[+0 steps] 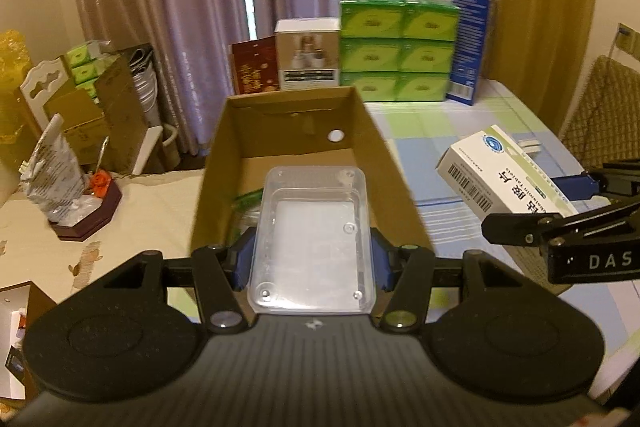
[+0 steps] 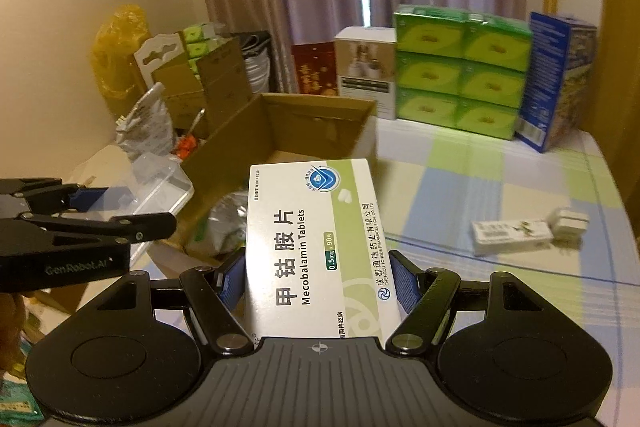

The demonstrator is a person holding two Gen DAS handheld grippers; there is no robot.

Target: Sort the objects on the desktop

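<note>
- On the far left of my left wrist view, a crumpled silver bag (image 1: 54, 171) is standing on the cream-clothed worktop (image 1: 132, 223), with a dark red box (image 1: 90, 215) just beside it.
- My left gripper (image 1: 310, 259) is pinching a clear plastic container (image 1: 312, 239); its blue pads (image 1: 242, 259) are pressing on the container's two long sides, so the jaws are standing partly spread around it.
- I am holding that container over the near end of the open cardboard box (image 1: 296, 115), and something green and clear is lying on the box floor just left of it, though I cannot tell what it is.
- Behind the box, a stack of green tissue packs (image 1: 398, 47) and a tall blue carton (image 1: 472, 47) are standing against the curtain.
- At the right edge of that view, my right gripper (image 1: 576, 199) is showing from the side, carrying the white medicine box (image 1: 504, 175) in the air beside the cardboard box.
- In my right wrist view, my left gripper (image 2: 120, 211) is reaching in from the left with the clear container (image 2: 160, 183) between its fingers.
- My right gripper (image 2: 318, 283) is clamping the Mecobalamin tablet box (image 2: 316, 243) by its two long edges, jaws standing fairly wide, label facing up.
- To the right, a small white carton (image 2: 512, 235) is lying flat on the checked cloth (image 2: 520, 179).
</note>
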